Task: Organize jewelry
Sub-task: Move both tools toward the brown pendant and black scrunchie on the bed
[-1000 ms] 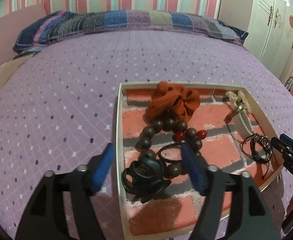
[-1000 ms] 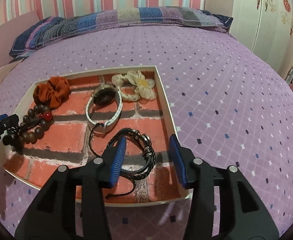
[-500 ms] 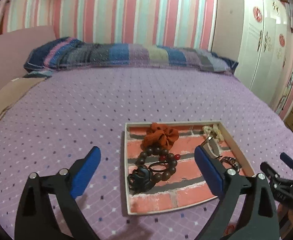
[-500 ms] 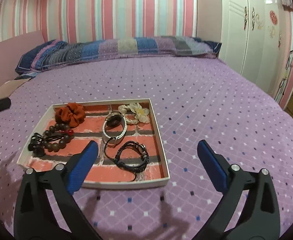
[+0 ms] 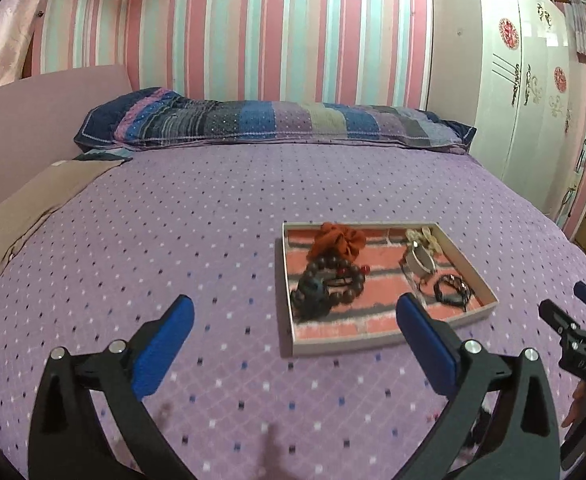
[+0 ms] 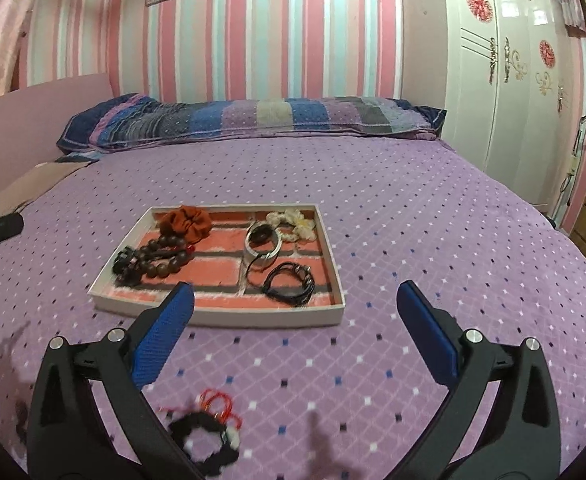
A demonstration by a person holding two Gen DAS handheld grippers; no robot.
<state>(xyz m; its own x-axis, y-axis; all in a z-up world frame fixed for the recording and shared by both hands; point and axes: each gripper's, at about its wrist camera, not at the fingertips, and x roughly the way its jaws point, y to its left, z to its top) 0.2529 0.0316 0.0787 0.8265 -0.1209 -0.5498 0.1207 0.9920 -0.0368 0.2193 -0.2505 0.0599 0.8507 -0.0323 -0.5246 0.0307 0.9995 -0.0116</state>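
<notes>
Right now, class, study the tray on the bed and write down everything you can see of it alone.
The tray is a shallow rectangular box with low, cream-white walls that look like card, and a floor printed as red brick with grey mortar. It lies flat on the purple bedspread, open, with no lid in view. Inside rest an orange scrunchie, a brown bead bracelet, a white-strapped watch, a cream flower piece and a black cord bracelet. Neither pair of tongs touches it.
</notes>
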